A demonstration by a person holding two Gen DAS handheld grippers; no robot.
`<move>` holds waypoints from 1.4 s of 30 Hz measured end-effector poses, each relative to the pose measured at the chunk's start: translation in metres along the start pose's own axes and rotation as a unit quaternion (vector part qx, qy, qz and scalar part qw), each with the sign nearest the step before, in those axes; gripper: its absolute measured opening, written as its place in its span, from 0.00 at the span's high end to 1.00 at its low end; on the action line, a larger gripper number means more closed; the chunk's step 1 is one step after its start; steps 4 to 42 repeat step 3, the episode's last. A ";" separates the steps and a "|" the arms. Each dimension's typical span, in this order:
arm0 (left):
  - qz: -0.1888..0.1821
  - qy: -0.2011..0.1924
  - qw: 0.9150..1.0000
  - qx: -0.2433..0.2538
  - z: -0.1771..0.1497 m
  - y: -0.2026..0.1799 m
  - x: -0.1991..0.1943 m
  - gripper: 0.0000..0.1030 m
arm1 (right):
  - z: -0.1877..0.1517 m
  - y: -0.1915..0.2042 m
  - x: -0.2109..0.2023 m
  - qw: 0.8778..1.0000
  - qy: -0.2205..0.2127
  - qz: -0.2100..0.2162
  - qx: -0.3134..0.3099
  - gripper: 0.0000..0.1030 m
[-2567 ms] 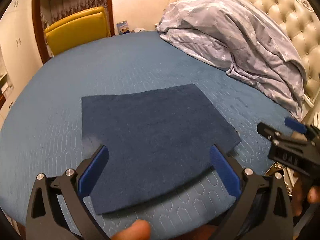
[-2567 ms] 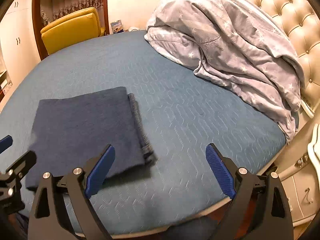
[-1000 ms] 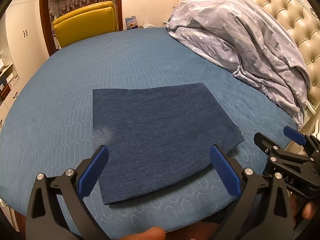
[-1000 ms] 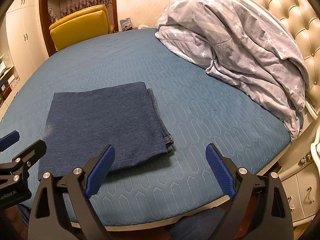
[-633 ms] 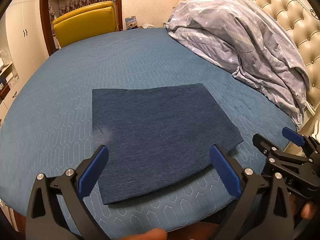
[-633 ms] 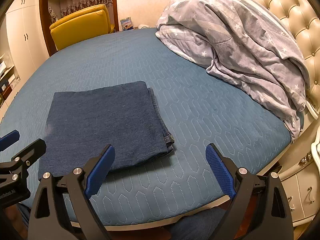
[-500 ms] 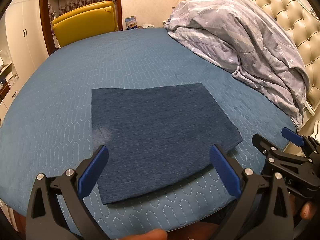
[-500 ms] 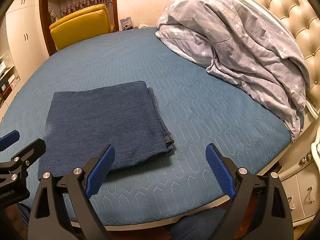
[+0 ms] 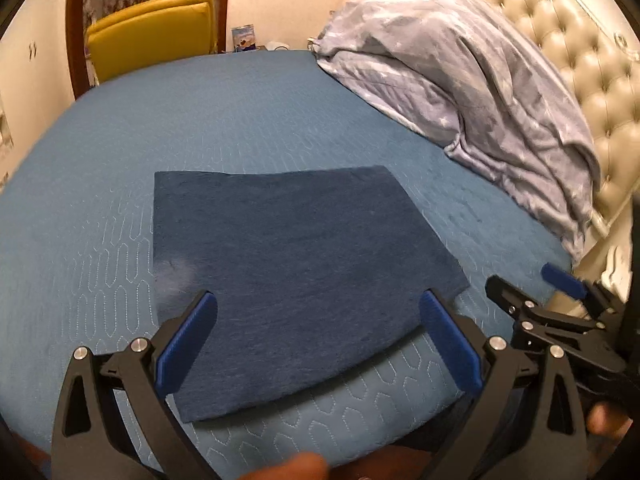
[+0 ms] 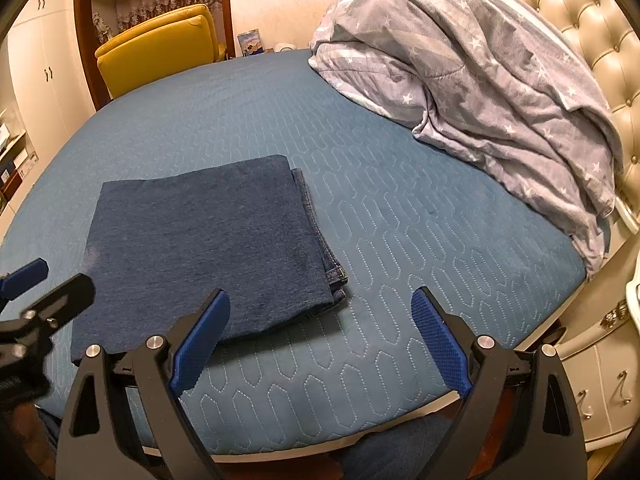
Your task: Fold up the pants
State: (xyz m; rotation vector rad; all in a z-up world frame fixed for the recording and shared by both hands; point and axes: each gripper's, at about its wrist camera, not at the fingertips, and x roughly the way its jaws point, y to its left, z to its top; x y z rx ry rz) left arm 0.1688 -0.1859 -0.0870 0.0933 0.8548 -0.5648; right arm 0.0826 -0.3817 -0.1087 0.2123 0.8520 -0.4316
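At far left, white cupboards (image 10: 36, 60) line the wall, and next to them a yellow chair (image 10: 160, 50) stands in a dark wooden doorway beyond the far edge of the bed (image 10: 400, 240), which is covered in a blue quilted spread. The pants (image 10: 204, 244), dark blue denim, lie flat on that spread folded into a neat rectangle, near the front edge of the bed and left of its middle; in the right wrist view their stacked hems and seams show along the right side of the rectangle, slightly stepped out from the top layer. The left gripper (image 9: 316, 340) hangs just above the near part of the pants, its blue-padded fingers (image 9: 186, 336) spread wide, one over the left part of the fabric and the other at its right corner, with nothing between them. A bit of the holder's hand shows blurred at the bottom of that view. To the right, the right gripper (image 10: 320, 340) hangs over bare spread beside the pants' right edge, its fingers equally wide apart and holding nothing; its left pad overlaps the near right corner of the pants in the view, though whether it touches cannot be told. Further right, a rumpled grey star-print duvet (image 10: 480, 80) is heaped against the cream tufted headboard (image 10: 580, 20), well apart from the pants. At far right, beside the bed, stands a cream nightstand (image 10: 596, 368) with curled metal handles.
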 end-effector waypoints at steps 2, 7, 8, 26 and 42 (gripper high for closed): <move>0.040 -0.013 0.999 -0.017 0.001 0.033 -0.001 0.01 | 0.005 -0.010 0.011 1.000 -0.002 -0.003 0.011 0.13; 0.065 -0.012 0.998 -0.025 0.001 0.057 0.000 0.01 | 0.008 -0.016 0.016 1.000 -0.004 -0.006 0.015 0.13; 0.065 -0.012 0.998 -0.025 0.001 0.057 0.000 0.01 | 0.008 -0.016 0.016 1.000 -0.004 -0.006 0.015 0.13; 0.065 -0.012 0.998 -0.025 0.001 0.057 0.000 0.01 | 0.008 -0.016 0.016 1.000 -0.004 -0.006 0.015 0.13; 0.065 -0.012 0.998 -0.025 0.001 0.057 0.000 0.01 | 0.008 -0.016 0.016 1.000 -0.004 -0.006 0.015 0.13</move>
